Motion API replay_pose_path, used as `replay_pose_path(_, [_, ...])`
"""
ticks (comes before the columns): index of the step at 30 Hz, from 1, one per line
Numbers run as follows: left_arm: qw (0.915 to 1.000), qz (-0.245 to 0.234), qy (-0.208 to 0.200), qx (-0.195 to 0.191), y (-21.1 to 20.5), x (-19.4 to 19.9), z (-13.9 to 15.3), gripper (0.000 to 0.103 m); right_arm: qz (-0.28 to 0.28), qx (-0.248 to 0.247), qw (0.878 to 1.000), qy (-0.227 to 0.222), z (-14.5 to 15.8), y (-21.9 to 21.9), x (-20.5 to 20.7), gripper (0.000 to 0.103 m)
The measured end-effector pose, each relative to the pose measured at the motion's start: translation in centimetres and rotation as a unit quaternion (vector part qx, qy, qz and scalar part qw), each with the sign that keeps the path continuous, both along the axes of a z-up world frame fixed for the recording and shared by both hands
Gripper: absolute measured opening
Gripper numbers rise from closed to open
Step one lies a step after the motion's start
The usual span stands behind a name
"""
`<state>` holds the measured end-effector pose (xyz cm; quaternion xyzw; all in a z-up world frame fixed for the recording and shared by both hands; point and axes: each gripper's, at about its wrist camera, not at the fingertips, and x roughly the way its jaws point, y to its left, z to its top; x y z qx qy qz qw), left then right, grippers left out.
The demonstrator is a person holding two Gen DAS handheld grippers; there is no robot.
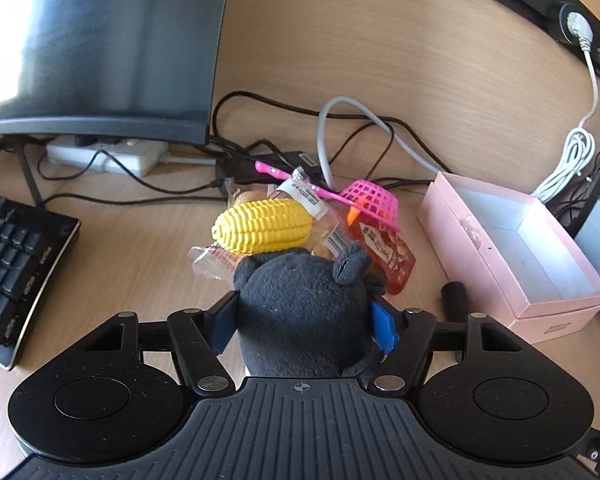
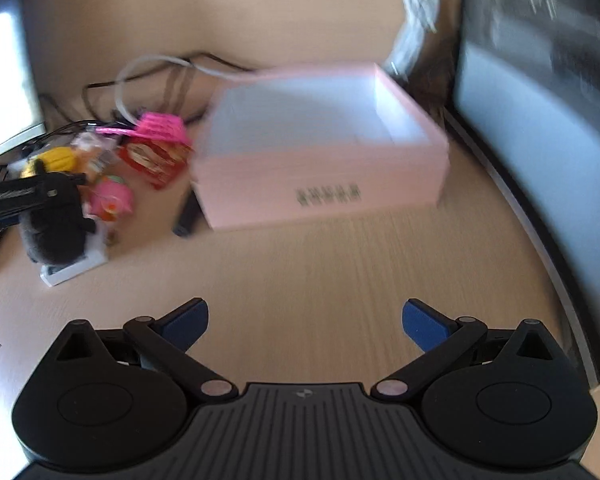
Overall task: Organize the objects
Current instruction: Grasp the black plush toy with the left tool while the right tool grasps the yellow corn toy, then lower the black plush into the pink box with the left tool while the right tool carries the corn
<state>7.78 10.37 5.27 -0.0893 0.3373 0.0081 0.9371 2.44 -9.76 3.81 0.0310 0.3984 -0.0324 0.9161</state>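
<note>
Left tool [image 1: 306,322] clenched on black plush toy [image 1: 300,312] above the bench [image 1: 140,260], yellow toy corn [image 1: 264,226], snack packets [image 1: 384,252] and pink basket [image 1: 374,200] heaped just ahead, open pink box [image 1: 512,240] to the right, right tool [image 2: 305,326] released, nothing between its pads.

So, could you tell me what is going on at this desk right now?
A person is tidying with two handheld grippers. The left gripper is closed on a dark grey plush toy, near the yellow plastic corn cob, red snack pouch and pink mesh basket. The right gripper is open and empty. The open pink cardboard box holds nothing visible.
</note>
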Motion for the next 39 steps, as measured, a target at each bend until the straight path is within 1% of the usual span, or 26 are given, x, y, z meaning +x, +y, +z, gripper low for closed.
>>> replay_pose_path(2, [0.9999, -0.011, 0.002, -0.012, 0.2, 0.2, 0.3, 0.071, 0.018, -0.048, 0.998, -0.027, 1.0, 2.2, -0.5, 0.103])
replay_pose_path(4, [0.9987, -0.018, -0.007, -0.047, 0.9, -0.2, 0.8, 0.070, 0.027, -0.101, 0.991, -0.078, 2.1, 4.1, -1.3, 0.103])
replay_pose_path(6, [0.9966, -0.012, -0.024, -0.078, 2.0, -1.4, 1.9, 0.070, 0.037, -0.124, 0.985, -0.118, 3.1, 5.2, -1.7, 0.103])
replay_pose_path(8, [0.9948, -0.002, -0.040, -0.094, 3.2, -2.9, 3.1, 0.070, 0.082, -0.111, 0.983, -0.119, 3.7, 5.8, -1.3, 0.103])
replay_pose_path(9, [0.9943, 0.010, -0.052, -0.093, 3.9, -4.0, 3.8, 0.070, 0.109, -0.099, 0.982, -0.114, 3.7, 6.1, -0.8, 0.103])
replay_pose_path(12, [0.9909, 0.061, -0.070, -0.098, 6.5, -7.5, 5.6, 0.070, 0.176, -0.094, 0.974, -0.108, 2.9, 7.7, 0.7, 0.103])
replay_pose_path(14, [0.9901, 0.087, -0.064, -0.090, 7.8, -9.0, 5.8, 0.070, 0.211, -0.080, 0.968, -0.110, 2.1, 9.1, 1.8, 0.103])
replay_pose_path(16, [0.9904, 0.100, -0.039, -0.087, 9.1, -10.2, 5.4, 0.070, 0.226, -0.069, 0.966, -0.105, 1.4, 10.9, 2.7, 0.103])
replay_pose_path(19, [0.9891, 0.122, -0.025, -0.079, 10.2, -12.4, 4.8, 0.070, 0.242, -0.048, 0.964, -0.096, 1.1, 13.5, 4.4, 0.103])
replay_pose_path(21, [0.9865, 0.137, -0.020, -0.088, 11.0, -14.1, 4.4, 0.070, 0.248, -0.044, 0.962, -0.101, 0.9, 15.0, 4.8, 0.103])
replay_pose_path(23, [0.9846, 0.145, -0.020, -0.095, 11.7, -15.6, 4.2, 0.070, 0.261, -0.039, 0.960, -0.097, 0.6, 16.2, 4.8, 0.103])
replay_pose_path(26, [0.9834, 0.153, -0.019, -0.095, 12.3, -17.2, 4.0, 0.070, 0.285, -0.045, 0.953, -0.091, -0.6, 18.0, 4.1, 0.102])
replay_pose_path(27, [0.9833, 0.154, -0.019, -0.095, 12.6, -17.7, 4.1, 0.070, 0.286, -0.052, 0.953, -0.091, -1.0, 18.5, 4.2, 0.096])
replay_pose_path(29, [0.9835, 0.155, -0.016, -0.093, 13.0, -18.1, 3.9, 0.070, 0.279, -0.061, 0.954, -0.089, -1.9, 19.1, 4.1, 0.089])
replay_pose_path(32, [0.9839, 0.153, -0.007, -0.092, 13.4, -18.3, 3.6, 0.070, 0.269, -0.057, 0.957, -0.093, -2.1, 19.6, 4.6, 0.087])
replay_pose_path(33, [0.9847, 0.148, -0.005, -0.091, 13.4, -18.3, 3.6, 0.070, 0.270, -0.063, 0.956, -0.098, -2.2, 19.9, 4.9, 0.084])
replay_pose_path(34, [0.9858, 0.142, -0.002, -0.089, 13.3, -18.4, 3.6, 0.070, 0.275, -0.072, 0.954, -0.099, -2.3, 20.2, 5.4, 0.079])
replay_pose_path(35, [0.9871, 0.134, 0.000, -0.088, 13.1, -18.3, 3.6, 0.070, 0.281, -0.078, 0.952, -0.095, -2.5, 20.6, 5.9, 0.059])
replay_pose_path(36, [0.9890, 0.121, 0.002, -0.084, 12.8, -18.2, 3.7, 0.070, 0.287, -0.083, 0.951, -0.081, -2.7, 20.9, 6.3, 0.043])
replay_pose_path(37, [0.9907, 0.110, 0.004, -0.080, 12.5, -18.1, 3.8, 0.070, 0.291, -0.078, 0.951, -0.069, -2.6, 21.0, 6.7, 0.038])
replay_pose_path(39, [0.9944, 0.079, 0.007, -0.070, 11.7, -17.7, 4.1, 0.070, 0.287, -0.066, 0.954, -0.063, -2.1, 20.6, 6.5, 0.034])
